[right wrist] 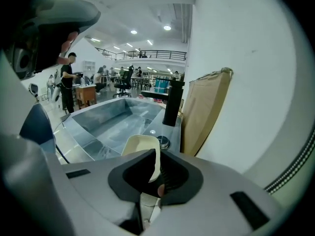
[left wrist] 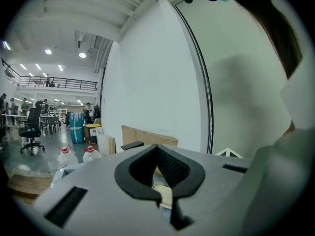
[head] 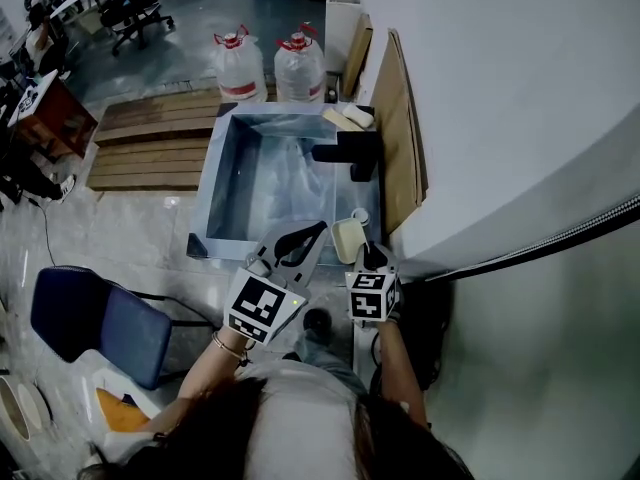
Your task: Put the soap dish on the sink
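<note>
Around: steel sink [head: 207, 183], one black faucet [head: 352, 152] on its right rim, cardboard [head: 403, 138] behind.
Count: two water jugs [head: 240, 66] beyond the sink.
Right gripper [right wrist: 156, 156]: my fingers clamped on the one soap dish [right wrist: 139, 149], at the sink's near right corner.
Left gripper [head: 318, 230]: fingers together, empty, just beside the dish.

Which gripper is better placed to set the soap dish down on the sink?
Right. The right gripper is clamped on the soap dish by the sink rim; the left gripper is shut, empty.
</note>
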Demonstrator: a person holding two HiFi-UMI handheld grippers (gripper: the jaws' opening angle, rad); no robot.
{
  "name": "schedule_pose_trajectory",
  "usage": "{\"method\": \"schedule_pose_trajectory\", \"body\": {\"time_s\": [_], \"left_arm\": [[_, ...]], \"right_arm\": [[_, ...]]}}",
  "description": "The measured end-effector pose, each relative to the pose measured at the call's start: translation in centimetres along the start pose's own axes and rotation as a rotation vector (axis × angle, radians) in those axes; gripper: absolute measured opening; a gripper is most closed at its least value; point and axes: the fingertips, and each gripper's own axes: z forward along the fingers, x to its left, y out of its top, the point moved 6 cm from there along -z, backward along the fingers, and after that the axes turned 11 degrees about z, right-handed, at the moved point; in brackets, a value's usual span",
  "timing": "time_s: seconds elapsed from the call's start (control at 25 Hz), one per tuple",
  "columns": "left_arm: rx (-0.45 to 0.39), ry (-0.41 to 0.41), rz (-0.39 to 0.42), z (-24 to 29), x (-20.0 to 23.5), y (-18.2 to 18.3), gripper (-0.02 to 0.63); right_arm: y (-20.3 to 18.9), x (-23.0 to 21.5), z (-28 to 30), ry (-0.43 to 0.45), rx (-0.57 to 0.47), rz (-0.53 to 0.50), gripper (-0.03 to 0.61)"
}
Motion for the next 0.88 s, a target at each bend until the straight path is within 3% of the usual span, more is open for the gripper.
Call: {"method": "schedule_pose_trajectory", "body": {"time_s": [0.88], "left_arm": [[-0.073, 0.027, 0.026, -7.6, -1.9, 1.6, 0.003]], "right_arm": [[2.3, 4.3, -9.1, 0.016, -0.242, 0.047, 0.028]]}}
